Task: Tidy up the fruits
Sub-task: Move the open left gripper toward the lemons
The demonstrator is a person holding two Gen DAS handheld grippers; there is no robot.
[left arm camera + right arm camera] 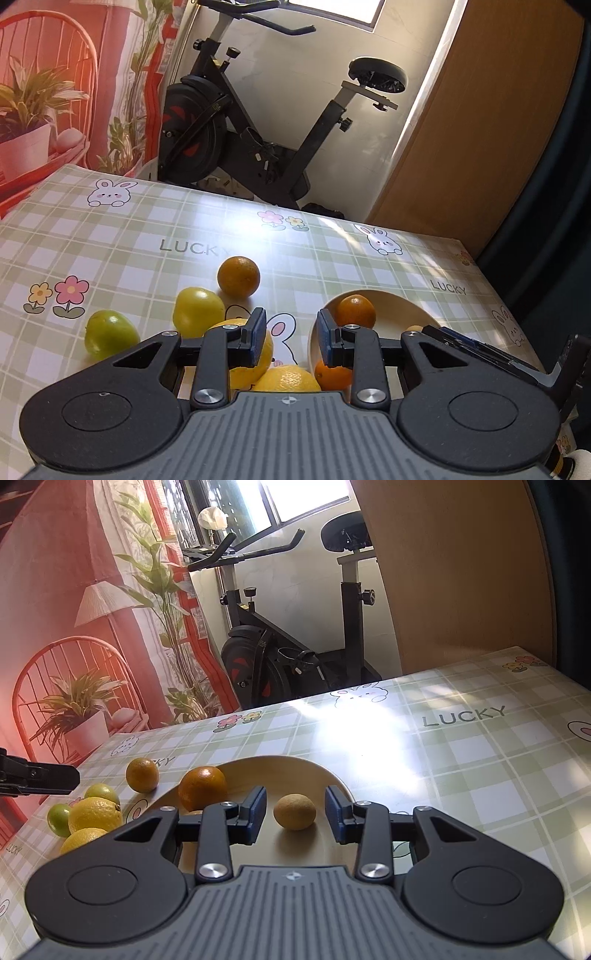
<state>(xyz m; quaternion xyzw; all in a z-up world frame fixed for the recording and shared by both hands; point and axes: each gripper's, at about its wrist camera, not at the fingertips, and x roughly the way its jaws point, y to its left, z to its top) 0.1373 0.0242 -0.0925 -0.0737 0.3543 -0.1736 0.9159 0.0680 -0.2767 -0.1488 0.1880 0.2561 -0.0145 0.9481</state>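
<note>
A pale wooden bowl point(295, 762) holds an orange point(202, 788) and a small yellow-brown fruit point(294, 811). My right gripper point(295, 794) hovers over the bowl's near side, slightly open, with nothing between its pads. The small fruit lies just beyond them. On the cloth left of the bowl lie another orange point(238, 277), a yellow-green lemon point(197, 312), a green fruit point(110, 334) and two yellow lemons point(288, 378). My left gripper point(291, 332) hangs above the lemons, jaws drawn in and empty. A second orange point(332, 374) shows at the bowl's point(406, 310) near rim.
The table wears a green checked cloth point(147, 240) with rabbits and flowers. An exercise bike point(258, 140) stands behind its far edge, a printed curtain point(55, 92) to the left and a wooden panel point(480, 129) to the right. The right gripper point(443, 334) reaches in over the bowl.
</note>
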